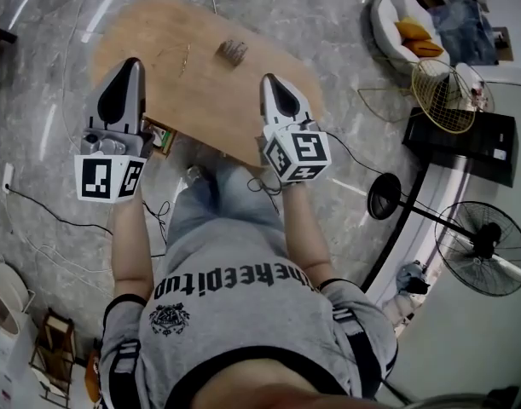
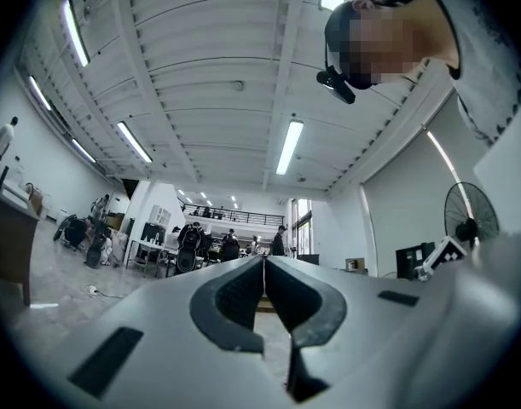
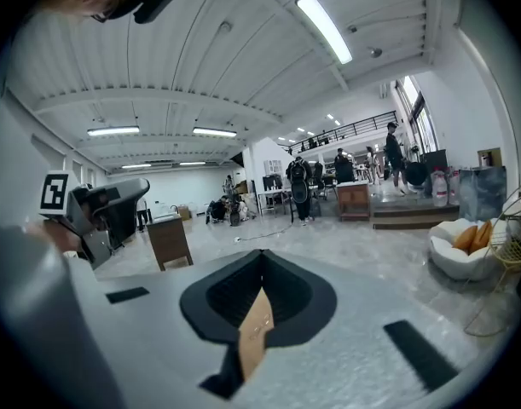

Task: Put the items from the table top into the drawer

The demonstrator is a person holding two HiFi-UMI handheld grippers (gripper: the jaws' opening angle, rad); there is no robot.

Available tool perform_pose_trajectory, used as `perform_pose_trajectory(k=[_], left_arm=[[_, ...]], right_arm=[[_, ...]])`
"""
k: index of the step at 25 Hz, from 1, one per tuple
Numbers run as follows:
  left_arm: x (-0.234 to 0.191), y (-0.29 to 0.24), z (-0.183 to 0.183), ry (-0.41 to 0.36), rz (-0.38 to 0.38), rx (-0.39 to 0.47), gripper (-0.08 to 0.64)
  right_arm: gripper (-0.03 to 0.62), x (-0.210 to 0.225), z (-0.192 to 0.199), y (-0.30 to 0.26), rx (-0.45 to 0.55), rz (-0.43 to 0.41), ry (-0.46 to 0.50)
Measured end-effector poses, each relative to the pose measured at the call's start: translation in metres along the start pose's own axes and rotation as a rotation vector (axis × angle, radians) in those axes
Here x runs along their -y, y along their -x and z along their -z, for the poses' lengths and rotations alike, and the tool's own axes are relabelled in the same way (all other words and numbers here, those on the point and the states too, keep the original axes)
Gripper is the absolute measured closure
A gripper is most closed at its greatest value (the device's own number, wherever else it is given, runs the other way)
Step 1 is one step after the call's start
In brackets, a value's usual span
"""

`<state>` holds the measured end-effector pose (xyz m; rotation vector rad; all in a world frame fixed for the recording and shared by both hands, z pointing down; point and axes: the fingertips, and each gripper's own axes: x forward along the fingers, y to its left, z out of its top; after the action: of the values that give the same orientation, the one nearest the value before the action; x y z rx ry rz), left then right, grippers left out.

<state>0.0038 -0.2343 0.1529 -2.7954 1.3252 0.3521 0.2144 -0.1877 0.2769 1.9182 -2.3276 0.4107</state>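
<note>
Two hand-held grippers hang over a tan oval table [image 1: 213, 113], seen from above our own chest. At the left, the left gripper [image 1: 129, 73] has its jaws pressed together with nothing between them; its own view shows only the hall beyond. Just beside it, at the table's near edge, sits what we take to be the drawer [image 1: 162, 135], seemingly open, though too small to be sure. Further along the table top lie a thin looped wire [image 1: 182, 58] and then a small brown clip [image 1: 232, 51], both apart from the tools. At the right, the right gripper [image 1: 275, 92] is likewise closed and empty, with a sliver of tabletop showing under its jaws.

We judge that nothing has been picked up yet. Closed jaws would only shove the clip or wire across the smooth top, perhaps off the far rim, unless they part first. The thin wire may also slip out of a pinch. The table top is mostly bare, so approach is free. The floor at the left looks open, while a fan [image 1: 483, 247] stands on the floor at the far right.
</note>
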Motion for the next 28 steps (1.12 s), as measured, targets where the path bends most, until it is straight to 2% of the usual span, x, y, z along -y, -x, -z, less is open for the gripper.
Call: perform_pose_trajectory(k=[11, 18, 28], left_arm=[[-0.015, -0.019, 0.068, 0.001, -0.113, -0.063, 0.548], [-0.014, -0.025, 0.114, 0.001, -0.155, -0.112, 0.548], [-0.003, -0.037, 0.162, 0.0, -0.191, -0.134, 0.548]], right_arm=[[0.569, 0.044, 0.095, -0.069, -0.206, -0.096, -0.043], [0.521, 0.074, 0.161, -0.105, -0.33, -0.132, -0.034], [0.44, 0.115, 0.251, -0.152, -0.473, -0.187, -0.004]])
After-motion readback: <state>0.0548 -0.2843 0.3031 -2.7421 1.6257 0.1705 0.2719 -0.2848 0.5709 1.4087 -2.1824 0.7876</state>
